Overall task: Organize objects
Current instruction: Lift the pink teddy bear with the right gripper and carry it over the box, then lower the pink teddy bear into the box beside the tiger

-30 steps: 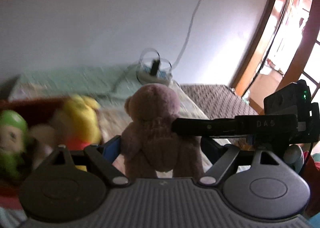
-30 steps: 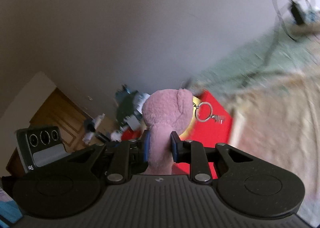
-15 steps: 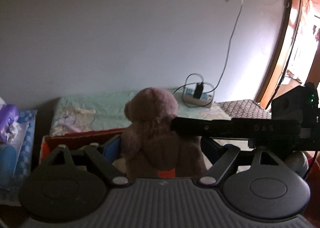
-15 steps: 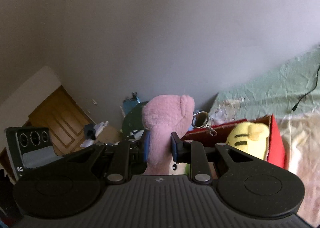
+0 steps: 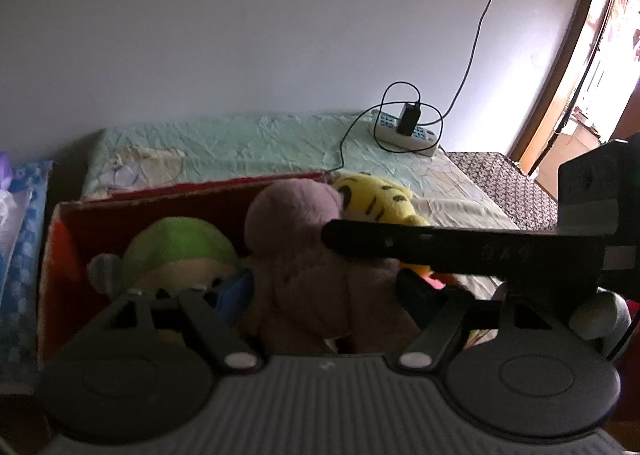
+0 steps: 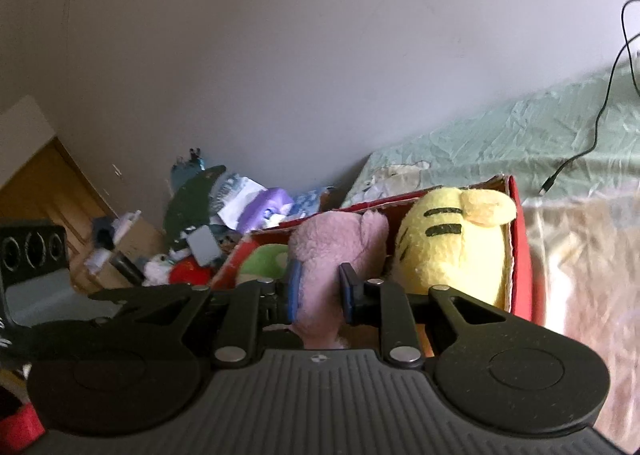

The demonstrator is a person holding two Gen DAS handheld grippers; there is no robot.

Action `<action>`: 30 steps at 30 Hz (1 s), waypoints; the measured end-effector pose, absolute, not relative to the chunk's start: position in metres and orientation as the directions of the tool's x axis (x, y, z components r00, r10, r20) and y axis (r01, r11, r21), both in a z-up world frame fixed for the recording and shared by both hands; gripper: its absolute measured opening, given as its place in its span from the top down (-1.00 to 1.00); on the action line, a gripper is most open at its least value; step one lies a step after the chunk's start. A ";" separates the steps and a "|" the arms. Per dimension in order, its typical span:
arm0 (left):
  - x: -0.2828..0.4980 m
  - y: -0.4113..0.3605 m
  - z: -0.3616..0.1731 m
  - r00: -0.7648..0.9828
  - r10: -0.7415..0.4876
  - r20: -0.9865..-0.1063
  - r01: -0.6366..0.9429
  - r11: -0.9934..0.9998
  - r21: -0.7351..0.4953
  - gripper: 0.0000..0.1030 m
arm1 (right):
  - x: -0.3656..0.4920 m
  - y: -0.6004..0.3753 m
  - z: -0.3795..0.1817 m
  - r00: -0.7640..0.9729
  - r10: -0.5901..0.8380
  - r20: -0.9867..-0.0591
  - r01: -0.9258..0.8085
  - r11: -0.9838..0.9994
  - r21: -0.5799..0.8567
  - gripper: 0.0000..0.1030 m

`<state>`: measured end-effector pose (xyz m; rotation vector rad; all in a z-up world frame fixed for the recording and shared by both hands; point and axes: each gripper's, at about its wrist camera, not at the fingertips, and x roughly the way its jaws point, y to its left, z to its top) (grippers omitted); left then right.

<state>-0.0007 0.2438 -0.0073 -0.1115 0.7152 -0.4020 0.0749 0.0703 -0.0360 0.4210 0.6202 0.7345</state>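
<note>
A pink plush bear (image 5: 296, 251) hangs over a red cardboard box (image 5: 60, 239) on the bed. My right gripper (image 6: 320, 291) is shut on the bear (image 6: 332, 251) around its middle. My left gripper (image 5: 324, 295) stands wide open around the bear, its blue pads apart from it; the right gripper's finger crosses in front. In the box lie a yellow striped plush (image 5: 376, 195), also in the right wrist view (image 6: 452, 251), and a green-capped plush (image 5: 180, 251).
A white power strip (image 5: 404, 135) with a charger and black cable lies on the green sheet at the back. A cluttered pile of packets and bags (image 6: 224, 215) sits left of the box. A patterned mat (image 5: 508, 183) lies at right, by the doorway.
Both grippers have come down and tipped toward the box with the bear. The bear now sits low between the green and yellow plush toys; the box fills the lower view.
</note>
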 end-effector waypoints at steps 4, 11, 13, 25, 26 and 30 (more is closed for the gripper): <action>0.004 0.241 -0.010 0.693 -0.381 -0.612 0.319 0.923 -0.214 -0.61 | 0.082 0.074 -0.041 0.605 0.705 -0.371 -0.481 0.694 0.535 0.59; 0.014 0.240 -0.022 0.683 -0.386 -0.620 0.328 0.921 -0.212 -0.75 | 0.075 0.078 -0.044 0.628 0.672 -0.393 -0.472 0.730 0.494 0.59; 0.008 0.235 -0.023 0.681 -0.382 -0.625 0.349 0.919 -0.183 -0.75 | 0.068 0.074 -0.041 0.628 0.664 -0.405 -0.463 0.738 0.491 0.52; -0.025 0.243 -0.012 0.691 -0.360 -0.627 0.366 0.922 -0.126 -0.66 | 0.031 0.072 -0.032 0.596 0.649 -0.472 -0.436 0.756 0.488 0.71; -0.027 0.244 -0.013 0.694 -0.351 -0.628 0.359 0.925 -0.121 -0.66 | 0.033 0.076 -0.034 0.598 0.641 -0.480 -0.434 0.763 0.478 0.71; -0.020 0.251 -0.018 0.686 -0.327 -0.650 0.319 0.938 -0.135 -0.61 | 0.041 0.092 -0.040 0.597 0.613 -0.517 -0.430 0.789 0.439 0.84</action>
